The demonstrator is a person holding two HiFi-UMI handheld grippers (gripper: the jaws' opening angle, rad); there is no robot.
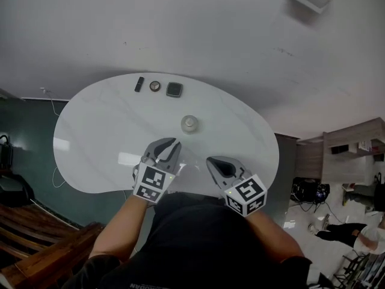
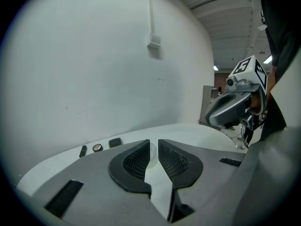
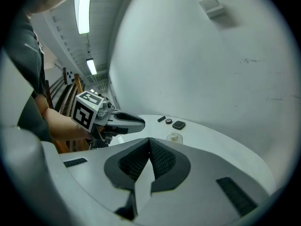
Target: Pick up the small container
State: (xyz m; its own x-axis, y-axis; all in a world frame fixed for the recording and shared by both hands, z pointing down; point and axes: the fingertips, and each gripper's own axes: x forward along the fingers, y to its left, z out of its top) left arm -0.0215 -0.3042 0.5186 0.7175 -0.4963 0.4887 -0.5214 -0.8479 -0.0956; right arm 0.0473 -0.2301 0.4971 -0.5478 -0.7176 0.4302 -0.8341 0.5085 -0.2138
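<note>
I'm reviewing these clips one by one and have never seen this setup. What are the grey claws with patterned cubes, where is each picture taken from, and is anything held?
There is no robot here. A person holds a two-jaw tool in each hand, and the patterned cubes are part of those tools. The head view looks down from the person's head. It shows the left gripper and right gripper over the near edge of a white oval table. The other two views ride on the grippers and look along their jaws. On the table are a small pale container near the middle and three dark items at the far edge: a short bar, a round piece and a squarish piece. Nothing is held. The left jaws stand slightly apart and empty, the right jaws are together, and the container sits untouched ahead.
</note>
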